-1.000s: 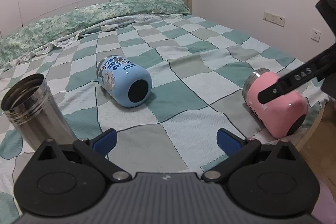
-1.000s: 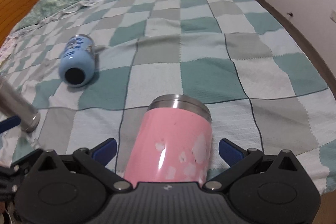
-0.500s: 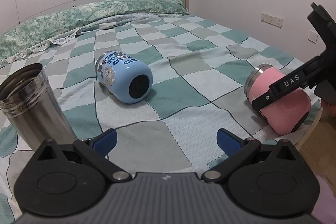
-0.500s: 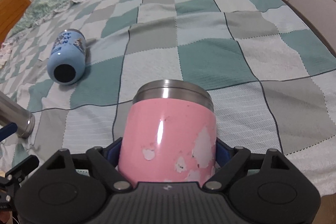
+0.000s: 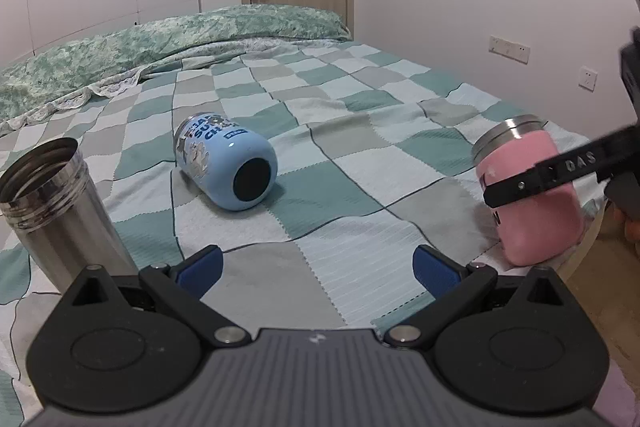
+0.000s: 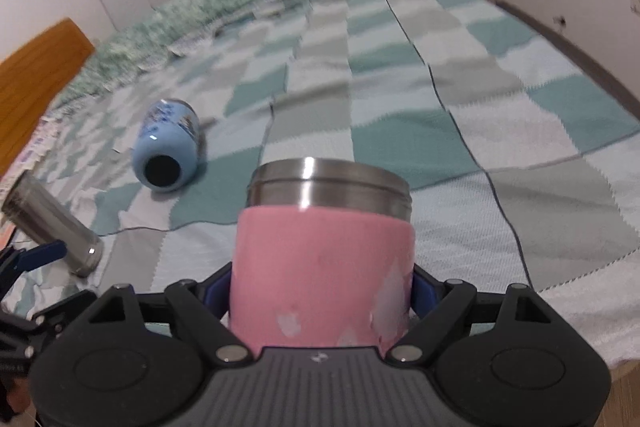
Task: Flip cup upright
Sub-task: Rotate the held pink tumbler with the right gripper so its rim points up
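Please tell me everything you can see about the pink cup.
The pink cup has a pink body with pale chipped patches and a threaded bare-metal band at its mouth. It sits near the edge of the bed, tilted, its mouth leaning away from the right gripper, whose fingers press against both sides of the cup. Its lower edge seems to rest on the checked blanket. No lid is visible.

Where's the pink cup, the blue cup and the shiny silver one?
pink cup [image 6: 320, 267], right wrist view, on its pink side between the claw's fingers.
blue cup [image 5: 224, 155], left wrist view, on its printed side.
silver cup [image 5: 68, 227], left wrist view, on its steel wall.
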### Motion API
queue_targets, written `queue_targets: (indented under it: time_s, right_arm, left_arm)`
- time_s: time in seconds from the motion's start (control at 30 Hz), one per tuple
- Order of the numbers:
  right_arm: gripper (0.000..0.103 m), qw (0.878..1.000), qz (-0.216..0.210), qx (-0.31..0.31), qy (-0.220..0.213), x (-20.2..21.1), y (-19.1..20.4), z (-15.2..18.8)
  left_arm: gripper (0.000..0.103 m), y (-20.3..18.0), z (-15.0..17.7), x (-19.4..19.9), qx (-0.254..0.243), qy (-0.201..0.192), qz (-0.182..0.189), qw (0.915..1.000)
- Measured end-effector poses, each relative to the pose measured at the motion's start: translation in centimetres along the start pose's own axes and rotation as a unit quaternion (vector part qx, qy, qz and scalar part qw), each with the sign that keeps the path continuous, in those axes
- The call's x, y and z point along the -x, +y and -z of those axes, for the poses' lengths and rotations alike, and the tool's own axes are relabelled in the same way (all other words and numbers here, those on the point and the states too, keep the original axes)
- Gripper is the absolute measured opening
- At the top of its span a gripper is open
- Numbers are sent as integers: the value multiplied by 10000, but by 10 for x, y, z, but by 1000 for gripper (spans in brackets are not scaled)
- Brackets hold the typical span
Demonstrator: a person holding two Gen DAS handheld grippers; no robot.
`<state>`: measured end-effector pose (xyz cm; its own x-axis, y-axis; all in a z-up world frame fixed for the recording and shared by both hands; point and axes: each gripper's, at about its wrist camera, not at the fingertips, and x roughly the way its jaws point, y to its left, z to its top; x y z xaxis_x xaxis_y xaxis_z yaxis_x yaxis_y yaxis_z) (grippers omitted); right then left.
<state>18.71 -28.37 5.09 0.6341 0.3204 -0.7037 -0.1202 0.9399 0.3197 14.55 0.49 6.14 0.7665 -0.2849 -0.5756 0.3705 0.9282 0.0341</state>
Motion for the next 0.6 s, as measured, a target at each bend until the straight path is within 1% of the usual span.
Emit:
queue_targets:
  time_s: [0.1,0.2,0.3,0.37,0.47,0.6]
  right_arm:
    - [84,9991,-172,78,-367,12,0,11]
    - [84,9957,-299,263,-837,25,3,19]
    - [84,9886,-355,534,-1362,37,12,21]
    - [84,9830,-310,739,-1650,41,18,18]
    - [84,9704,-199,1078,-2153,44,28,15]
    - [84,9464,49,1530,-2844,33,39,23]
  left_arm:
    - [103,-2,-2,2,6,-51,56,10000]
    - [103,-5,-4,5,6,-131,78,9999]
    - [103,-7,-8,9,-3,-225,94,9997]
    - [103,-9,-10,11,-14,-296,78,9995]
    - [103,-12,-13,13,-2,-416,32,9991]
    - [103,-15,-15,10,51,-474,36,9989]
